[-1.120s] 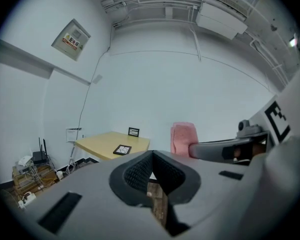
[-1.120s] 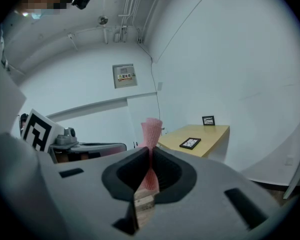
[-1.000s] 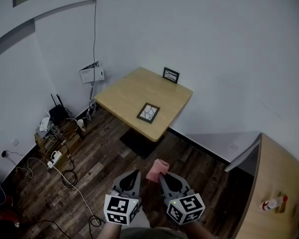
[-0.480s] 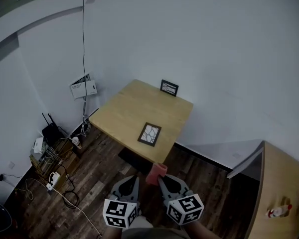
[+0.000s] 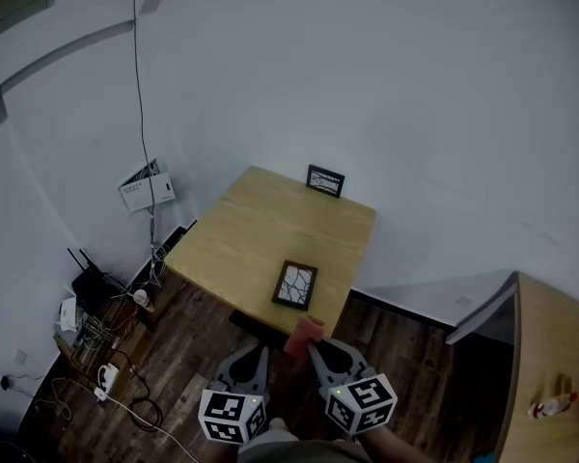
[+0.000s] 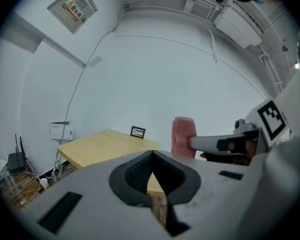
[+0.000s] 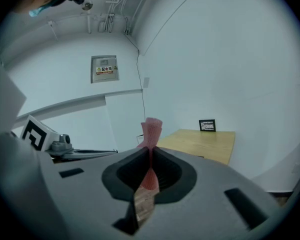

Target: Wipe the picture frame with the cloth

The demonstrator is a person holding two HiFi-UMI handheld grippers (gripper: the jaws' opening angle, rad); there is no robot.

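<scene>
A dark picture frame (image 5: 295,285) lies flat near the front edge of the wooden table (image 5: 241,239). A second small frame (image 5: 325,179) (image 6: 137,132) (image 7: 207,126) stands upright at the table's far edge by the wall. My right gripper (image 5: 314,347) (image 7: 150,156) is shut on a pink cloth (image 5: 303,336) (image 7: 151,134) (image 6: 183,136), held in the air just short of the table's front edge. My left gripper (image 5: 261,352) (image 6: 152,170) hangs beside it, shut and holding nothing.
The floor is dark wood planks (image 5: 174,355). Cables, a power strip (image 5: 104,376) and a router (image 5: 85,283) clutter the floor at the left wall. A white box (image 5: 141,187) hangs on that wall. Another wooden table (image 5: 550,355) with a bottle (image 5: 552,405) stands at the right.
The table and flat frame have come closer to both grippers as I moved forward. Both grippers keep their pose, the cloth still held.
</scene>
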